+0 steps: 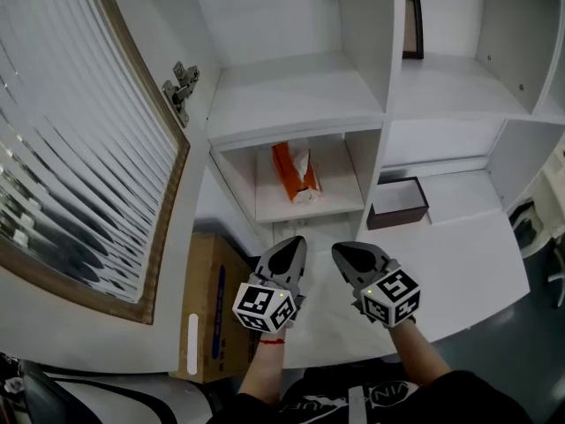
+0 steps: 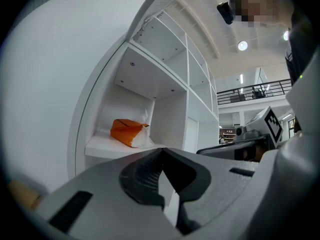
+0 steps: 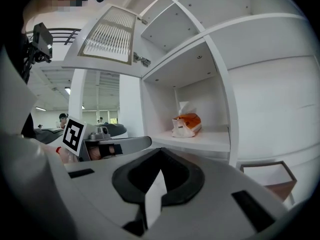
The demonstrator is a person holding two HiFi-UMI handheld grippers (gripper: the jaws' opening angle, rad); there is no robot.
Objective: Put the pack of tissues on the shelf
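Note:
The orange and white pack of tissues (image 1: 296,173) lies in the lower left compartment of the white shelf (image 1: 300,117), a tissue sticking out of it. Both grippers hover side by side over the white counter, in front of that compartment and apart from the pack. My left gripper (image 1: 290,247) is shut with nothing in it. My right gripper (image 1: 347,253) is shut and empty too. In the left gripper view the pack (image 2: 129,132) sits beyond the closed tips of the left gripper (image 2: 161,152). In the right gripper view the pack (image 3: 186,125) lies past the right gripper (image 3: 160,152).
An open cabinet door (image 1: 88,148) with ribbed glass swings out at the left, its hinge (image 1: 181,87) near the shelf. A cardboard box (image 1: 216,307) stands below it. A dark brown open box (image 1: 399,203) sits on the counter (image 1: 459,272) at the right. A dark frame (image 1: 413,26) leans in an upper compartment.

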